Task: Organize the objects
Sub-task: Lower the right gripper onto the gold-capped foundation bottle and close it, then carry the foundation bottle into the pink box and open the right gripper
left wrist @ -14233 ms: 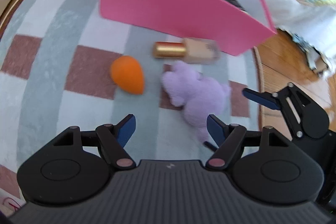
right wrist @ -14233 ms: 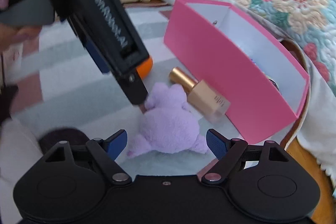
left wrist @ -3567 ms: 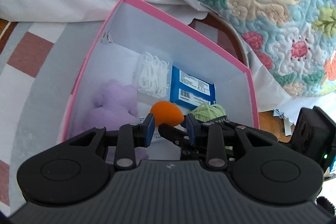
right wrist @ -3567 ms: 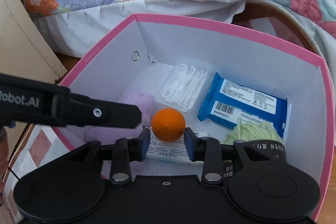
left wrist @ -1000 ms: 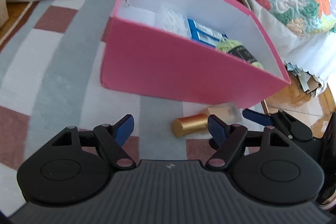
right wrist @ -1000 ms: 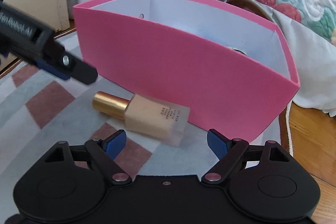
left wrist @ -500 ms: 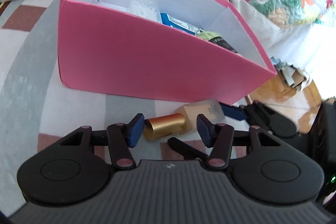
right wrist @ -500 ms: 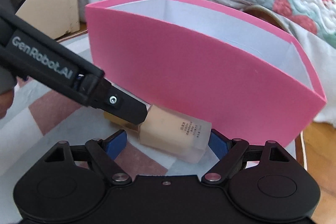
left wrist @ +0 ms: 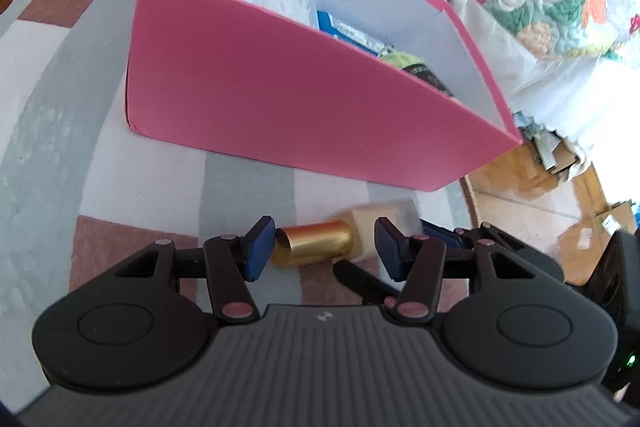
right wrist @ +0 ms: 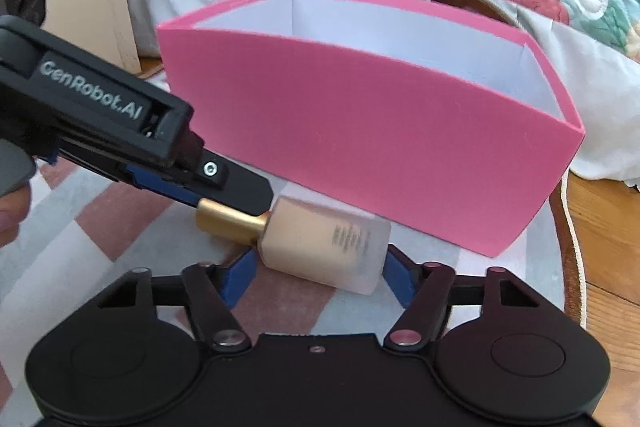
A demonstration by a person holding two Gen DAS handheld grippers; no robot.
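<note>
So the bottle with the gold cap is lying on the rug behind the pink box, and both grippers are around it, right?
Not quite. The foundation bottle lies on the rug in front of the pink box, on the near side, not behind it; the right wrist view shows this. The left gripper is around its gold cap, and the right gripper's jaws are closing around its body.

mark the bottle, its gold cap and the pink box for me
bottle (right wrist: 328, 243), right wrist view, on the beige glass body.
gold cap (left wrist: 314, 242), left wrist view, on the cap's side.
pink box (right wrist: 360, 131), right wrist view, on the near outer wall.
</note>
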